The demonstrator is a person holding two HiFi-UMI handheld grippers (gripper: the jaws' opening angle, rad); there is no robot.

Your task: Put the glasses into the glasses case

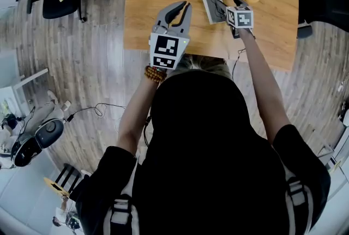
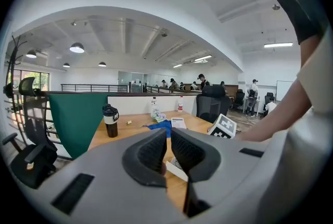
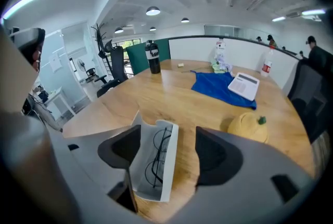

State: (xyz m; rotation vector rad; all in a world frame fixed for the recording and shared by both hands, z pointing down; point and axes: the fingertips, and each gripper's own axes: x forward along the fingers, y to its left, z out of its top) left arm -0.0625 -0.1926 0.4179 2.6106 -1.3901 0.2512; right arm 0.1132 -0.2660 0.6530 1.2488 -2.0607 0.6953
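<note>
My right claw (image 3: 169, 150) stands wide open and holds nothing. In the right gripper view, the glasses case (image 3: 167, 168) appears between its two jaws, closer to the left one. It is a white case, open, and it lies flat on the wooden table (image 3: 171, 98). There is a clear strip of table between the case and the other jaw. I cannot tell if the nearer jaw touches the case wall, but there is no grip on it. The glasses (image 3: 156, 158), with a thin dark frame, are inside the case and lie along its length. To the right of the case, a little apart, there is a yellow thing that looks like a small pumpkin (image 3: 248, 127). Behind it a blue cloth (image 3: 218, 88) lies on the table, with a flat white object (image 3: 244, 84) on top. A dark mug (image 3: 153, 56) stands at the far side of the table. My left claw (image 2: 169, 137) is closed, with only a thin slit between the pads and nothing in them. In the head view it is over the near edge of the table, to the left of the case and apart from it.
</note>
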